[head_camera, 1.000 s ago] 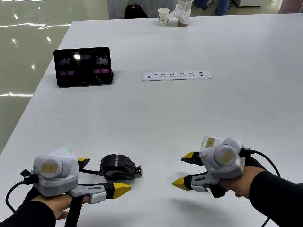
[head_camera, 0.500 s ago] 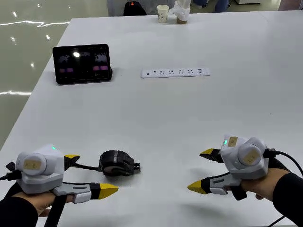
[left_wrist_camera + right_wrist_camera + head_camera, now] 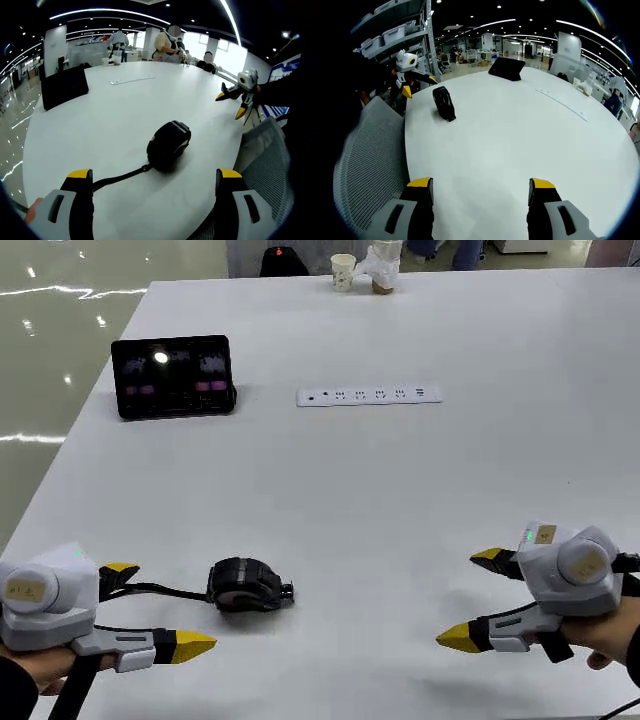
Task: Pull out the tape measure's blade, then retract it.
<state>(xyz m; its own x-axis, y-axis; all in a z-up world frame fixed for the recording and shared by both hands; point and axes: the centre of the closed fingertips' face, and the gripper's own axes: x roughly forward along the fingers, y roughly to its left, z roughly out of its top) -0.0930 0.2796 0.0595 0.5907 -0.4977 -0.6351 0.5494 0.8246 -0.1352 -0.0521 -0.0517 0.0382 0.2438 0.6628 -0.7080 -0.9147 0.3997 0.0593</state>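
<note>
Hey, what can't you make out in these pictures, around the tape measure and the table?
Tape measure: blade end and any lock button, too small in head view, dark and featureless in left gripper view.
Tablet: screen content, blurred and small in head view.
Paper cup: contents, too far in head view.
Left gripper: body cut by head view's left edge.

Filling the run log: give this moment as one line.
left gripper open, empty | right gripper open, empty | tape measure on table, blade in

White table (image 3: 420, 480), glossy floor (image 3: 50, 330)
</note>
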